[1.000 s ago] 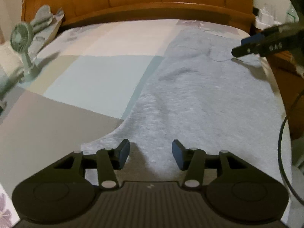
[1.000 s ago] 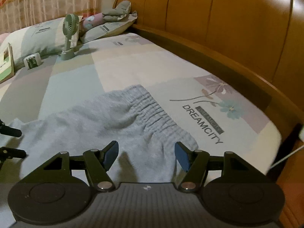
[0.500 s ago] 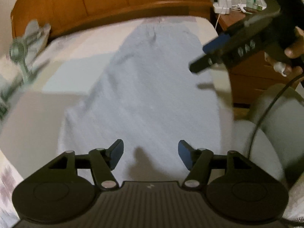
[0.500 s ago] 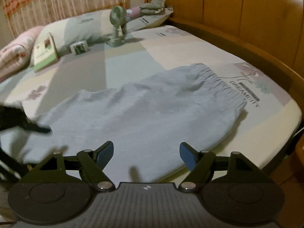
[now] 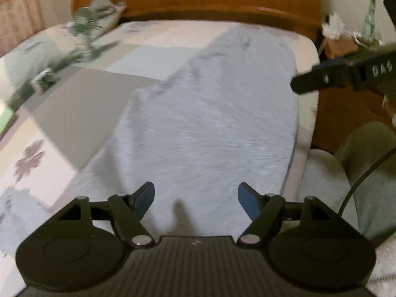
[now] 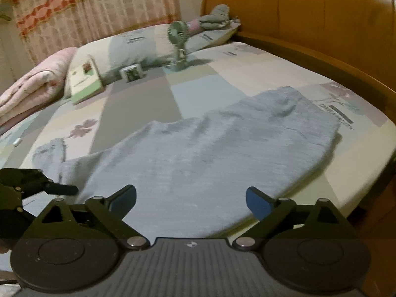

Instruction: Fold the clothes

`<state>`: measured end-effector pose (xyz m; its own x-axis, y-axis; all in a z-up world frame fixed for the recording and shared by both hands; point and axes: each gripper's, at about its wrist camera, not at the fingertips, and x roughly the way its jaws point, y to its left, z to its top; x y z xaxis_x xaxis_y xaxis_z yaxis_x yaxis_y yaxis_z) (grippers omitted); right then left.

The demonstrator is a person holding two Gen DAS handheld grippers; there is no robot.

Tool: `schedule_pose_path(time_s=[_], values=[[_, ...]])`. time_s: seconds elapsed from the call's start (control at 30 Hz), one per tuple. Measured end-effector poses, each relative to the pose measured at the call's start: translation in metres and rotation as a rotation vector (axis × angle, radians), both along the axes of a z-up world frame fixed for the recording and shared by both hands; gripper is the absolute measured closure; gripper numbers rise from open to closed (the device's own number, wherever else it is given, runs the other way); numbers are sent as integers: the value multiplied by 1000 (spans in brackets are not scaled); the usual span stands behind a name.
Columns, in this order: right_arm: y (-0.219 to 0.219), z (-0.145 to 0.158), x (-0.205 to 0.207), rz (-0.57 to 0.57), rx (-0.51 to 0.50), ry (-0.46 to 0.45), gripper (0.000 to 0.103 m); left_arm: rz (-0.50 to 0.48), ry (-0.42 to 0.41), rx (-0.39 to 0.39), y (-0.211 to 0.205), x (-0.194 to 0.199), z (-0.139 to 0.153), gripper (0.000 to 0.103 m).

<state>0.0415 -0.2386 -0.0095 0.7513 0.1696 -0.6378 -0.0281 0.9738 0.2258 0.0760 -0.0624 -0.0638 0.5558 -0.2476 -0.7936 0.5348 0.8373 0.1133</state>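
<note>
Fleecy grey trousers (image 6: 210, 153), glossy wooden headboard (image 6: 321, 24)

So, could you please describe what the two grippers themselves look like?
Both are black. The left gripper and right gripper each have a ribbed grey-black body, two round discs, silver pivot pins and angled linkage arms ending in blue pads. In the left view the right one shows white lettering, and a black cable runs nearby.

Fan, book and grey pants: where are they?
Fan (image 6: 177, 31): right wrist view, on its round head.
Book (image 6: 85, 81): right wrist view, on its cover.
Grey pants (image 5: 210, 123): left wrist view, mid-fabric.
</note>
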Motion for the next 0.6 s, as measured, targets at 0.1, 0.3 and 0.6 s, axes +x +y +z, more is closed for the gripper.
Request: schedule_pose_path(time_s=[0.1, 0.3, 0.6], values=[[16, 1, 3, 67, 54, 11, 3, 67, -20, -6, 22, -8, 8, 19], [60, -5, 20, 187, 109, 63, 2, 194, -15, -40, 70, -20, 14, 18], [94, -16, 26, 202, 76, 118, 2, 312, 168, -297, 134, -4, -20, 18]])
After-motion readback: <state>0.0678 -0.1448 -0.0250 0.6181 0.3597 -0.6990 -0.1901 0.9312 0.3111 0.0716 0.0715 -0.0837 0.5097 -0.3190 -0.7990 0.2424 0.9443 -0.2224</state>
